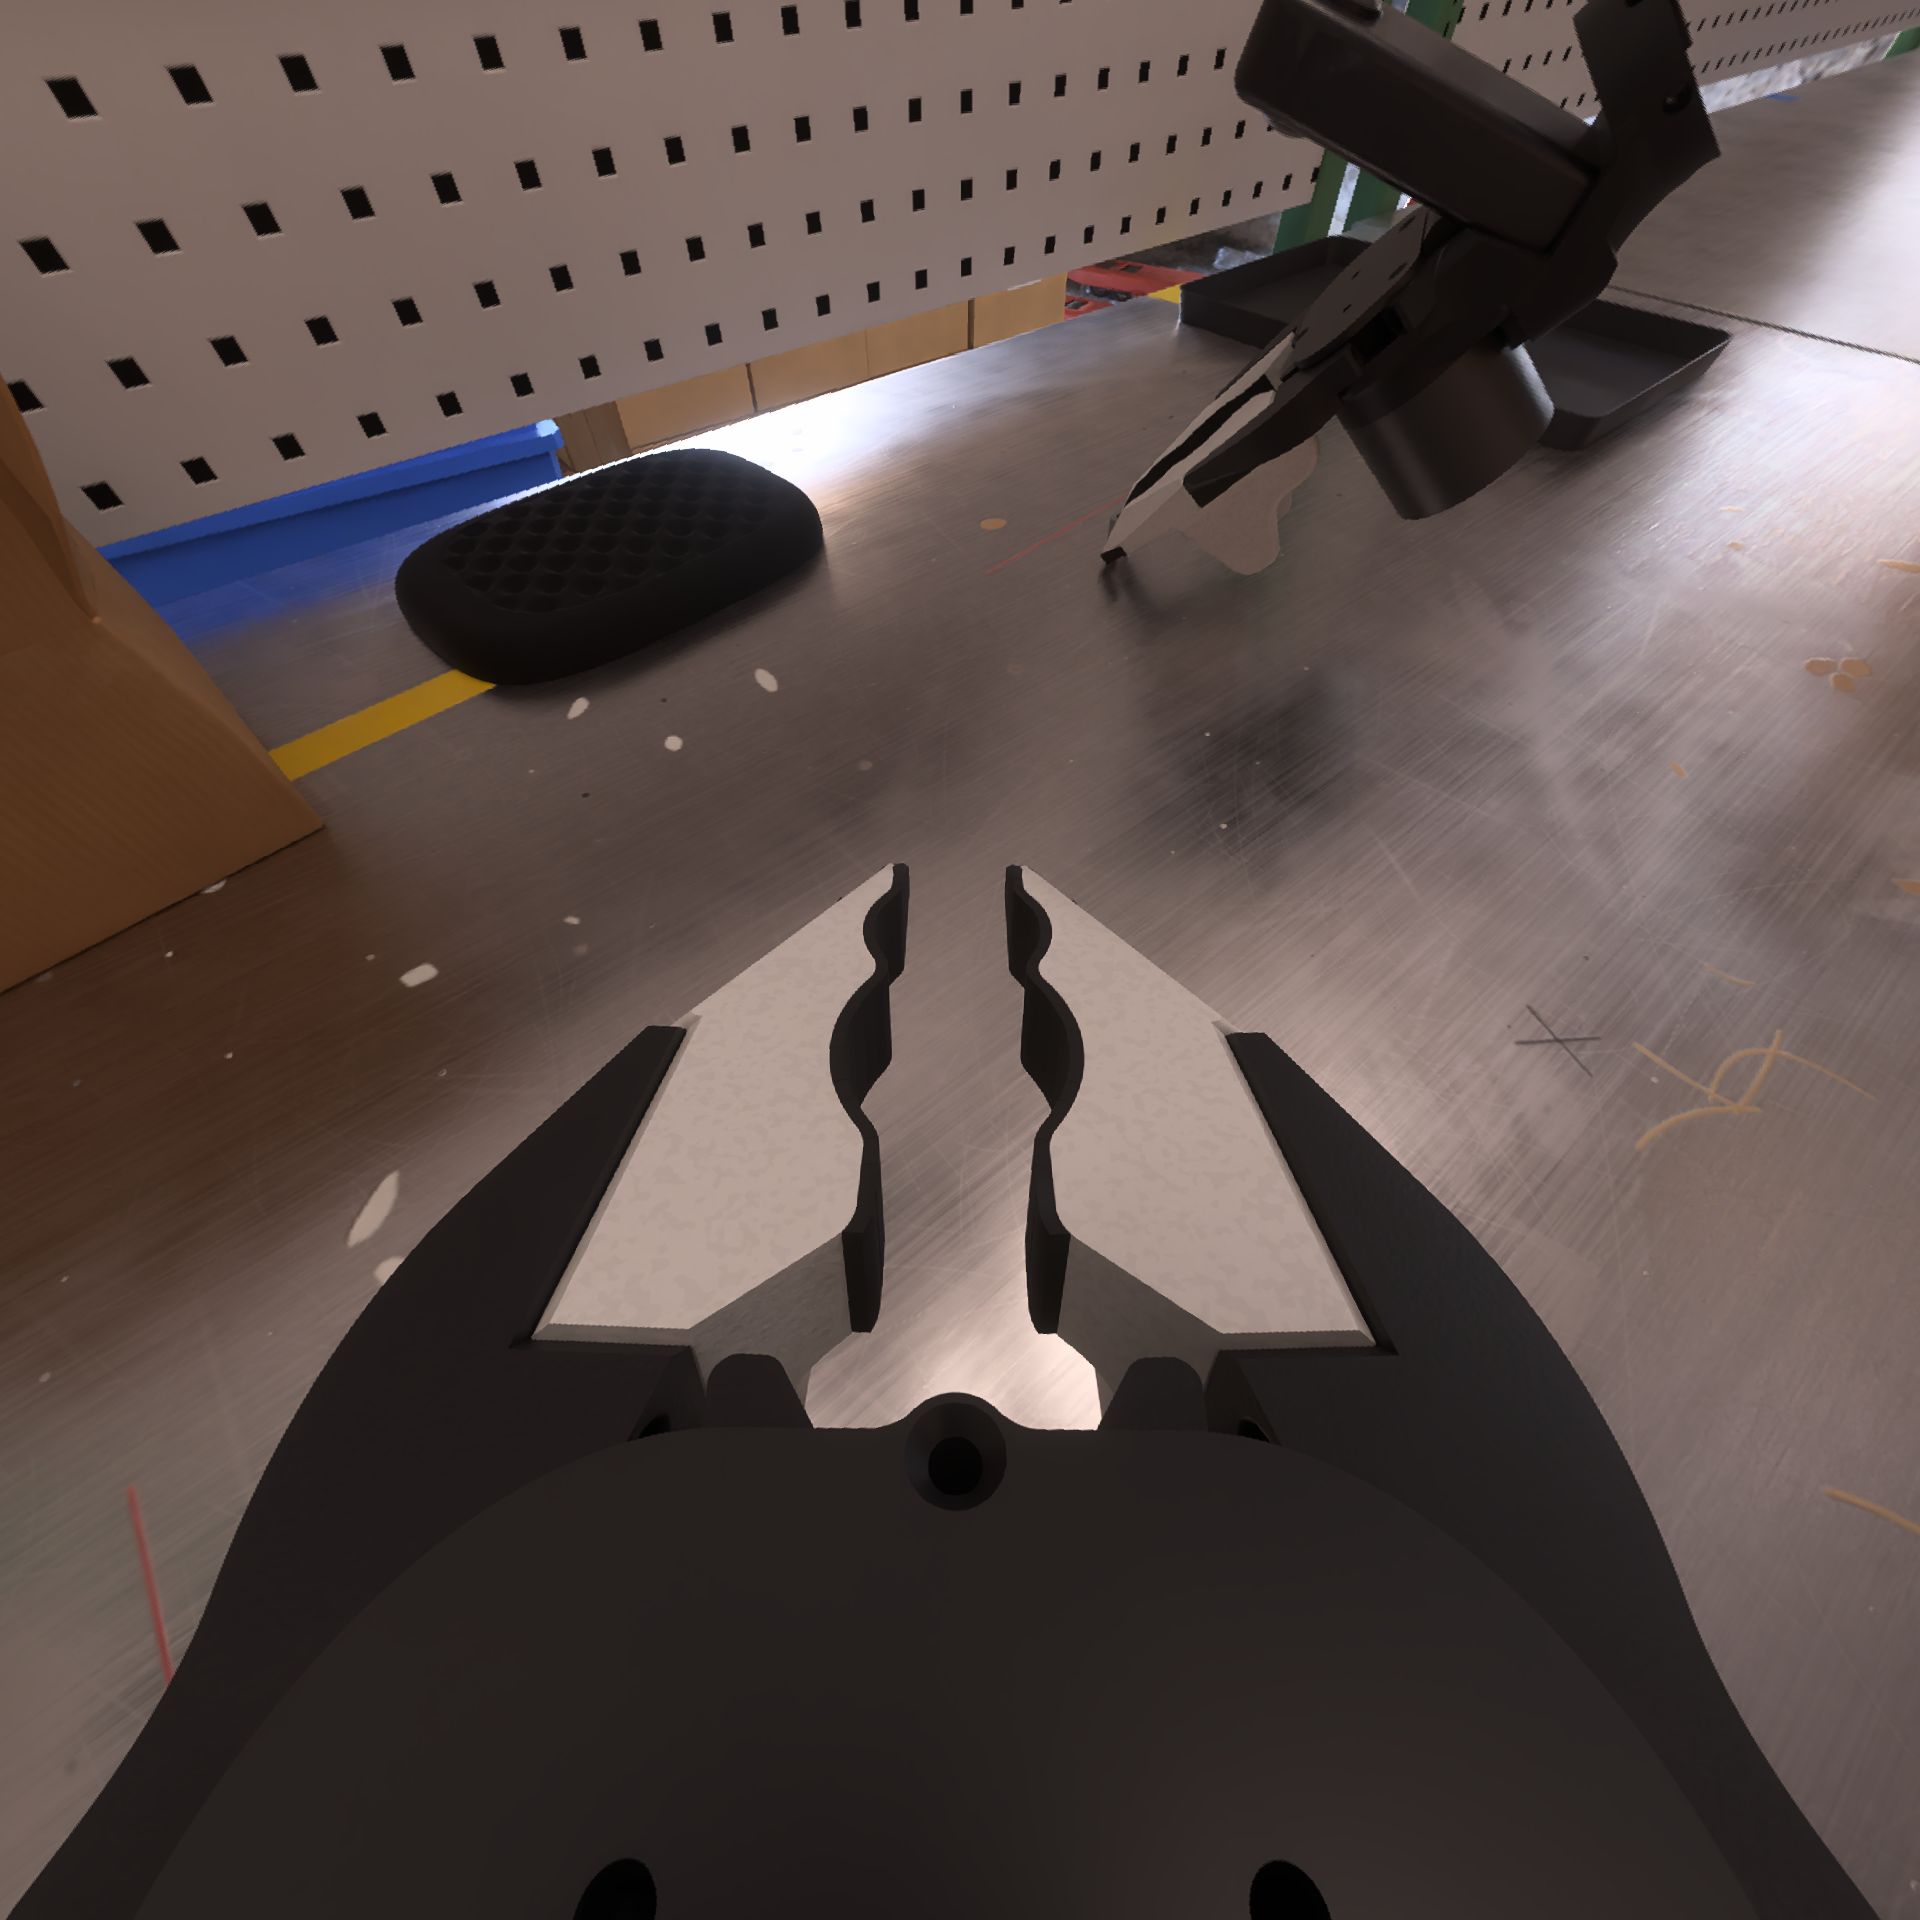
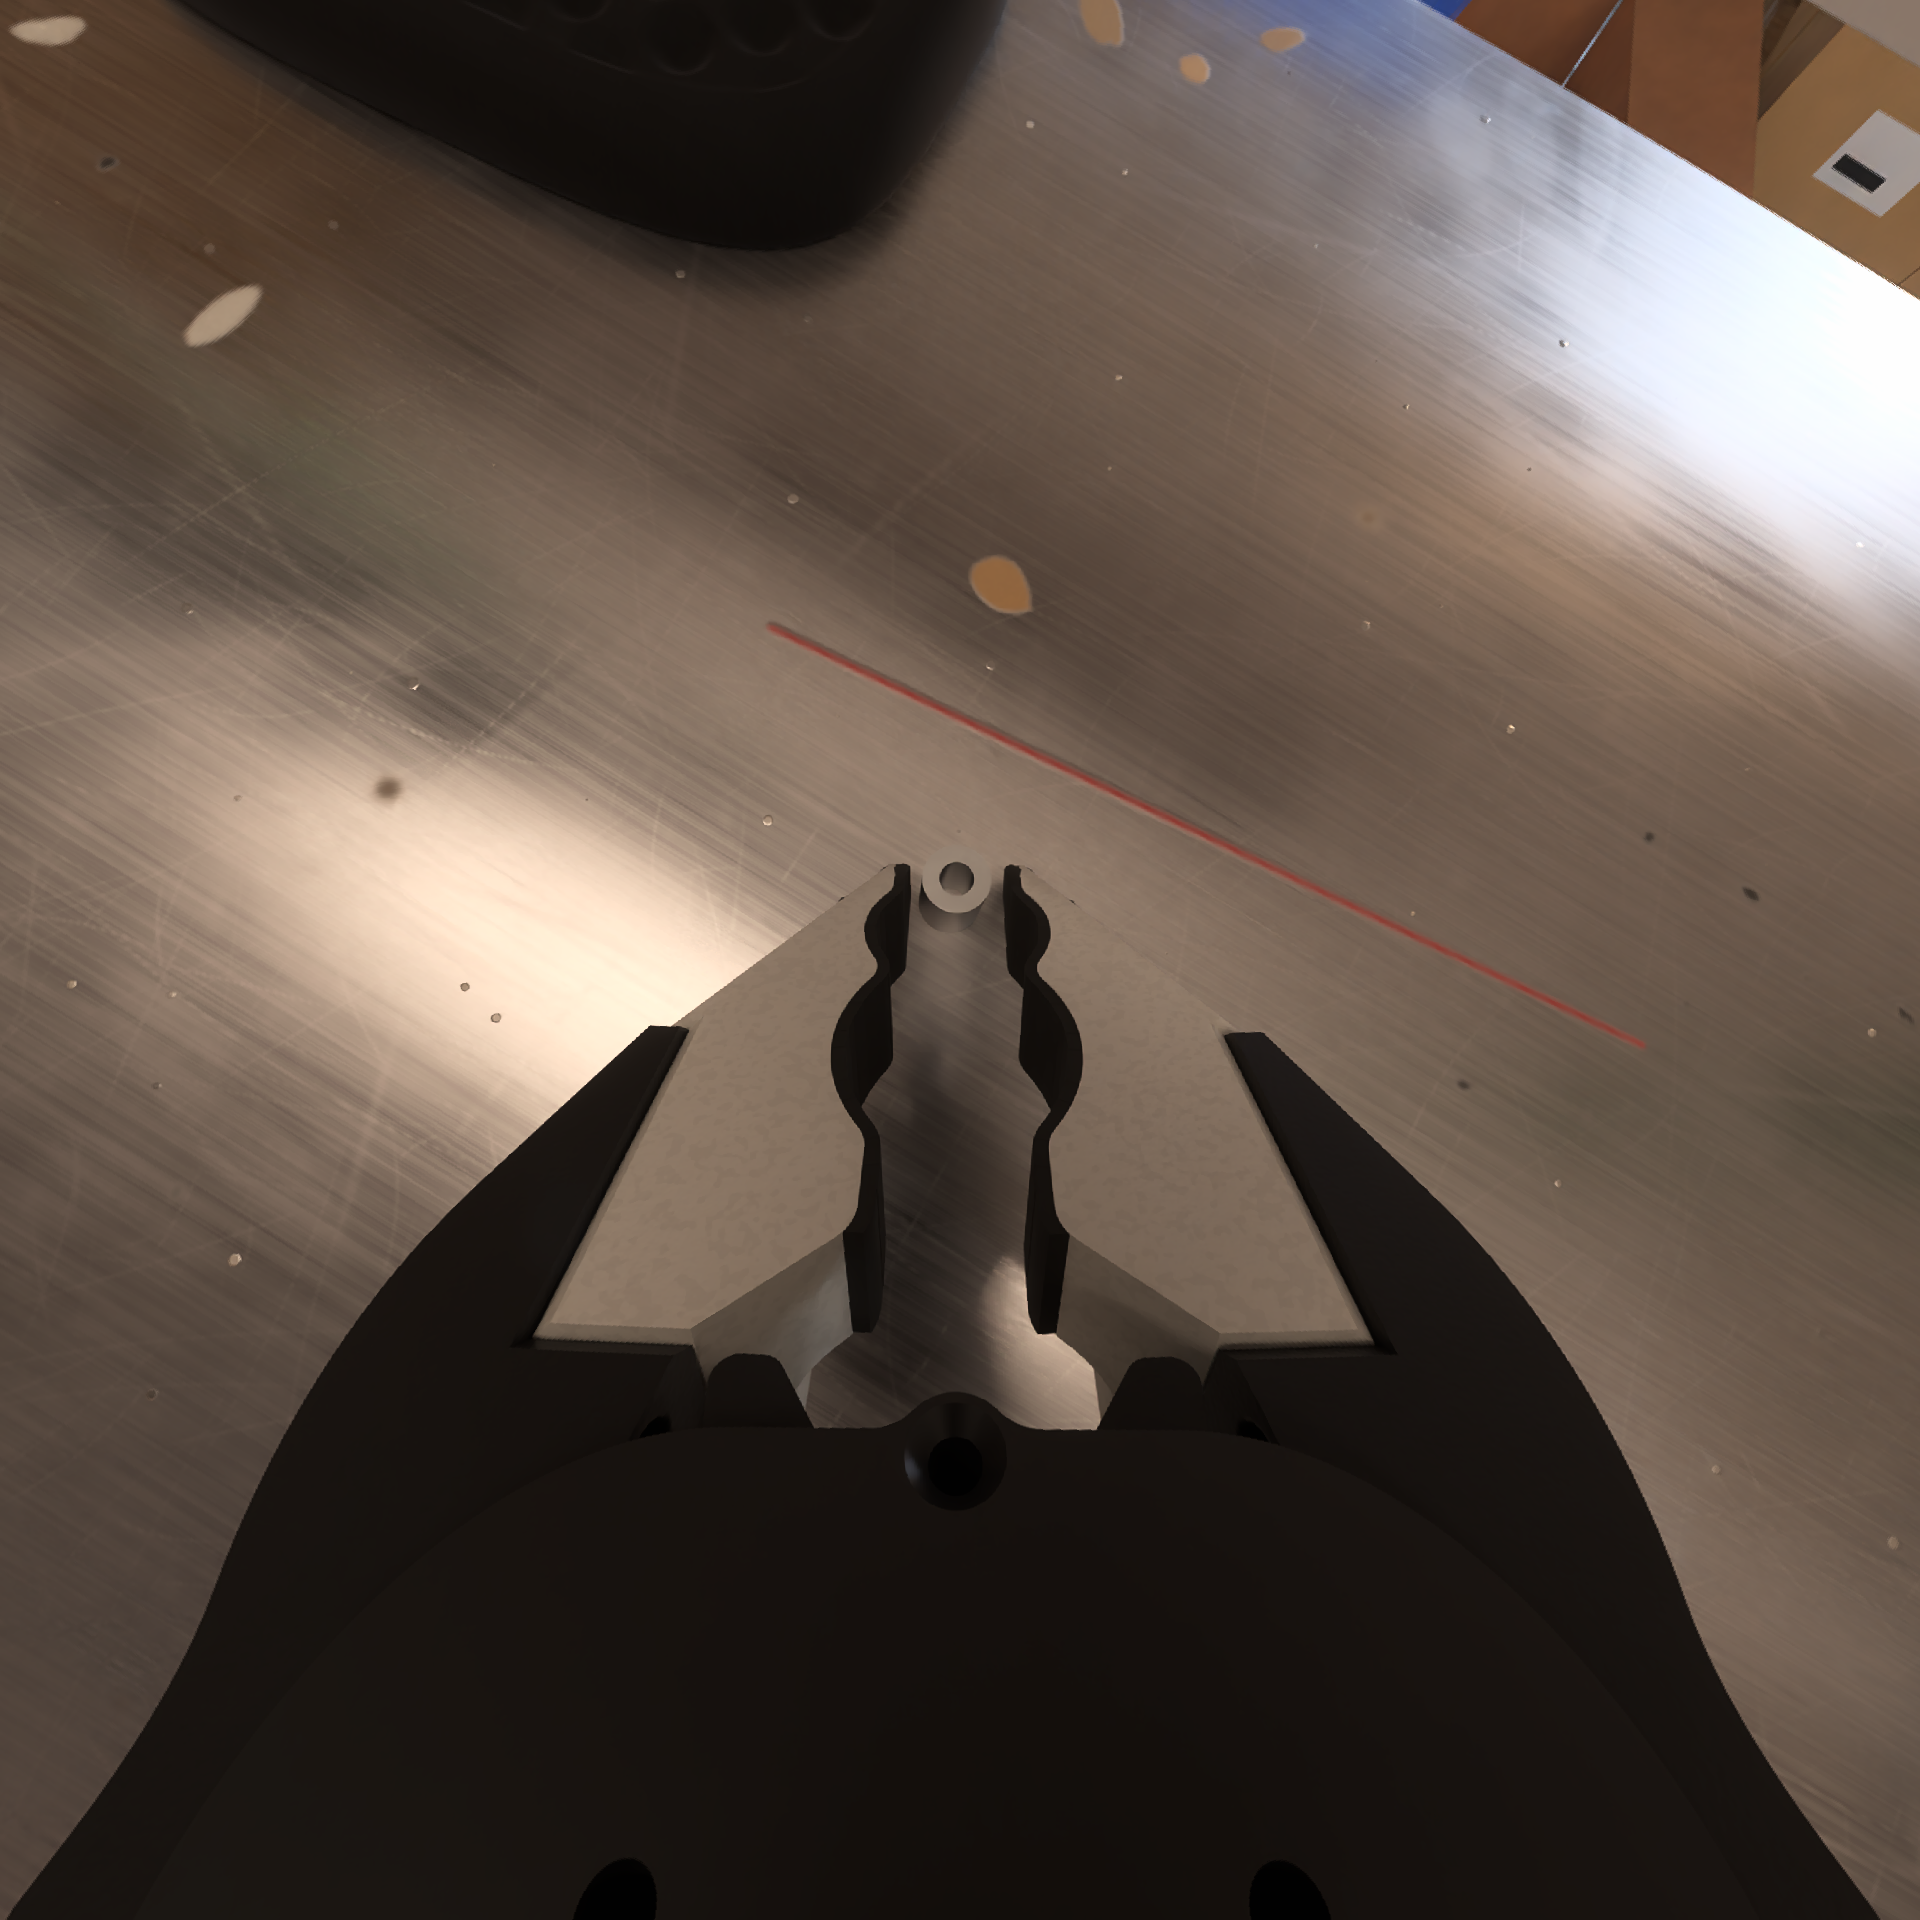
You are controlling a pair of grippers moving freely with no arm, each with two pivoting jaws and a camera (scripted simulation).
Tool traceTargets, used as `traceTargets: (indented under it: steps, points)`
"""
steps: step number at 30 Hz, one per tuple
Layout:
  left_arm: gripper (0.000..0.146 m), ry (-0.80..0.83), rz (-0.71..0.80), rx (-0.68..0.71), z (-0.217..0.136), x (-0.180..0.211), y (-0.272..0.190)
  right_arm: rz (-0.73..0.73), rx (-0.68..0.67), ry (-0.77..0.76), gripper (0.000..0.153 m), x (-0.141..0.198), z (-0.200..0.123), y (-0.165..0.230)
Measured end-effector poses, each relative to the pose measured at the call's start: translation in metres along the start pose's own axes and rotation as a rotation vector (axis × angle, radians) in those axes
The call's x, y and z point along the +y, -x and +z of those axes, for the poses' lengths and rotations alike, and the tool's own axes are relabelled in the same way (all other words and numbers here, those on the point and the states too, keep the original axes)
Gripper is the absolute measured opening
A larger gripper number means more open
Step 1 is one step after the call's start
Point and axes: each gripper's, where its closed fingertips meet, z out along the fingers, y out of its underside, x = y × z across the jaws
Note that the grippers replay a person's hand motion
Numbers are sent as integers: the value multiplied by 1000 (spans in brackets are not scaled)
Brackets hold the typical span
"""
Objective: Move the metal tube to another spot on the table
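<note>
The metal tube (image 2: 954,894) is a small grey cylinder with a hole through it, standing upright on the steel table (image 2: 520,623). It sits between the fingertips of my right gripper (image 2: 956,881), whose jaws are slightly apart with a small gap on each side of the tube. In the left wrist view the right gripper (image 1: 1117,551) points down at the table at the upper right, and the tube does not show there. My left gripper (image 1: 956,878) is open and empty, low over the table.
A black honeycomb pad (image 1: 613,561) lies at the back left and also shows in the right wrist view (image 2: 582,114). A cardboard box (image 1: 114,727) stands at the left, a black tray (image 1: 1621,364) at the back right, a pegboard (image 1: 520,208) behind.
</note>
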Motion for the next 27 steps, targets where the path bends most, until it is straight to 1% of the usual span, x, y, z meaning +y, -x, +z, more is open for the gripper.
traceTargets:
  steps: [3,8,10,12,15,18,21,24,27]
  points:
    - [18,0,-3,-2,0,1,0,-15,6,-9,12,0,0,0]
    - [18,4,7,7,2,1,-2,-46,19,-12,12,0,-4,3]
    - [18,6,15,7,3,1,-2,-59,-11,-42,12,-4,-13,11]
    - [18,7,18,7,3,1,-3,-80,-98,-81,12,-10,-26,31]
    - [18,7,17,10,3,1,-4,-150,-274,-136,12,-13,-51,73]
    - [18,8,19,15,3,1,-6,-236,-431,-96,12,5,-71,116]
    - [18,2,16,27,3,0,-10,-269,-525,-61,12,23,-84,152]
    - [18,-1,18,39,3,-1,-15,-284,-486,-45,12,29,-80,171]
    - [18,3,32,47,2,-1,-21,-330,-381,-6,12,31,-63,171]
